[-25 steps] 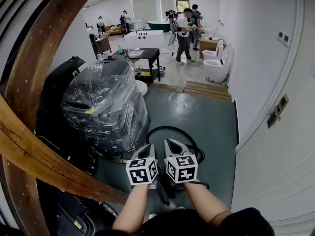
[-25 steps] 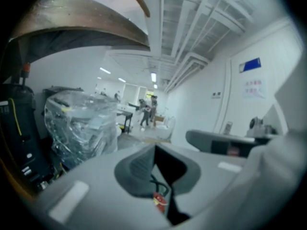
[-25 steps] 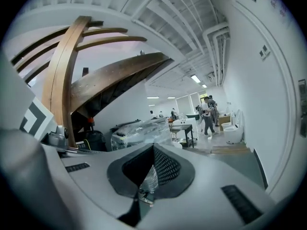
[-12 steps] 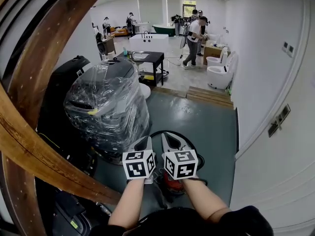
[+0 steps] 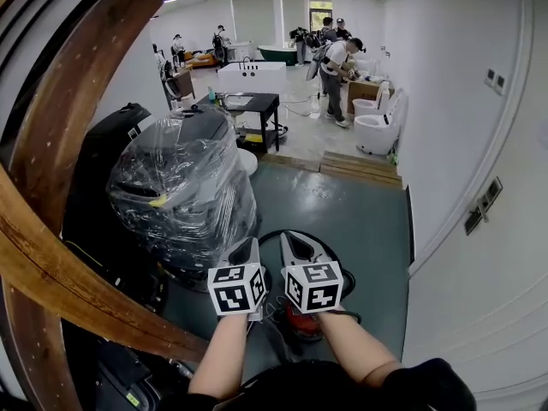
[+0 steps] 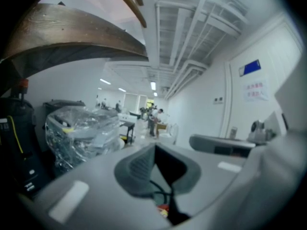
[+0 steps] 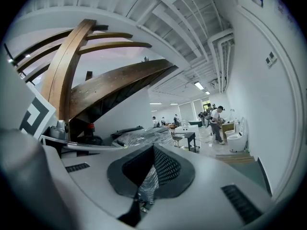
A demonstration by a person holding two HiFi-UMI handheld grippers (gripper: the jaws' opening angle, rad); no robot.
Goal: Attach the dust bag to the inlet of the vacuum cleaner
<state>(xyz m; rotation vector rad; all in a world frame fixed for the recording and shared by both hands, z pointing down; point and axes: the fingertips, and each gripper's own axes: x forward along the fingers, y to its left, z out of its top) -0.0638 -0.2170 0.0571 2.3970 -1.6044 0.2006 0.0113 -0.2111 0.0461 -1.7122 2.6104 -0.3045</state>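
A broad, curved wooden beam (image 5: 60, 255) with a coarse grain sweeps down the left. Next to it stands a bulky black machine (image 5: 184, 187) wrapped in crinkled, glossy clear plastic film.

The left hand-held gripper (image 5: 245, 248) points away from the person. Its grey ribbed pads meet at the tips with nothing between them, leaving only a slit lower down through which a black cable and a bit of red show. Since half a second ago, its marker cube has slipped slightly down and to the left.

The red vacuum cleaner (image 5: 297, 322) sits on the dull green floor (image 5: 342, 204) directly beneath both cubes, between the person's forearms and mostly hidden by them. No dust bag can be made out.

The right hand-held gripper (image 5: 295, 242) is likewise closed on nothing and has scarcely moved. Just beyond its tip, a smooth black hose (image 5: 338, 259) lies in a loop on the floor.
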